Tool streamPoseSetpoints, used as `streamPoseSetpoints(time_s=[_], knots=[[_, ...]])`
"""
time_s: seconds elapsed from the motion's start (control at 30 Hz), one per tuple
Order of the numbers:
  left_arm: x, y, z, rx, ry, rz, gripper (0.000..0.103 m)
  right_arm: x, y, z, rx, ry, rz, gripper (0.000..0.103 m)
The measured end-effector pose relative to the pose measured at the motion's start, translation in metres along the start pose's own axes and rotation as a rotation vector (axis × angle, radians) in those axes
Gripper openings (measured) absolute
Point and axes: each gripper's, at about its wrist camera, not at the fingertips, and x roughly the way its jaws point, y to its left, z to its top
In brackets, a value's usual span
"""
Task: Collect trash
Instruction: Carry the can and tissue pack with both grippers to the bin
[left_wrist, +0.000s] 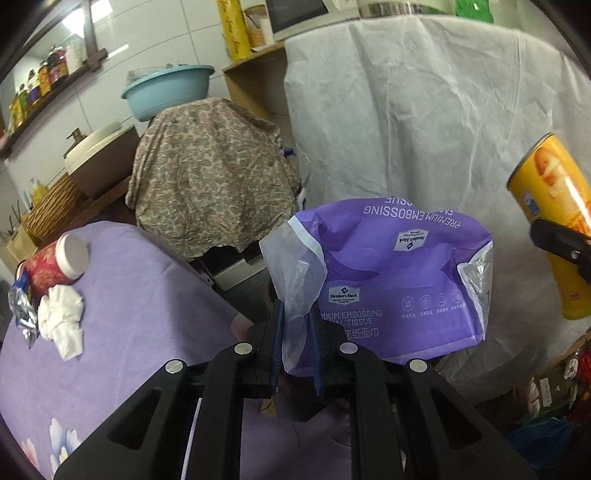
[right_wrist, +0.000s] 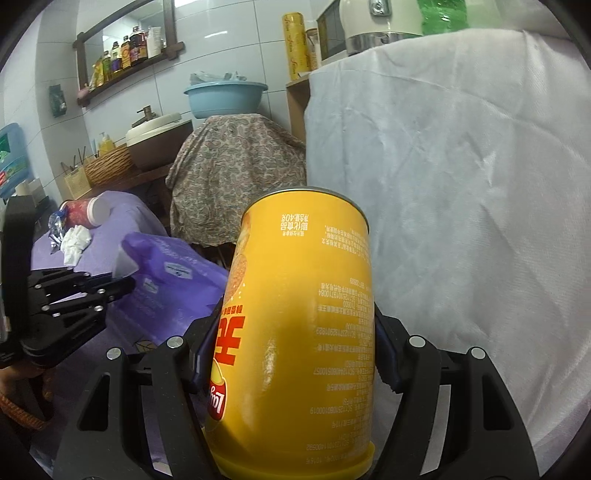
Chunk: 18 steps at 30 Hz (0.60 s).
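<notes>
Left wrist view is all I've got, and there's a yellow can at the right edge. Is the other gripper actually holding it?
Observer: Yes. The right gripper is clamped on the yellow chip can, one finger on each side of its body.
Operator: Which way up is the can?
Observer: Its print reads upside down; the yellow plastic lid is at the end nearest the camera.
Operator: And my gripper, from over there?
Observer: The left gripper shows at the left, its tip pinching an edge of the purple tissue bag.
</notes>
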Motion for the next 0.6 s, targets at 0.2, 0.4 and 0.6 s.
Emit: streamPoseSetpoints(time_s=[0.2, 0.4, 0.6], knots=[[0.041, -0.021, 0.005, 0.069, 0.072, 0.042, 0.017, 0.000, -0.010, -0.003, 0.017, 0.001, -0.018, 0.068], [0.058, -0.024, -0.001, 0.089, 0.106, 0.093, 0.048, 0.003, -0.013, -0.008, 0.024, 0.017, -0.017, 0.068], [0.040, -0.011, -0.001, 0.003, 0.058, 0.066, 0.075, 0.015, -0.007, -0.015, 0.018, 0.049, 0.004, 0.068]])
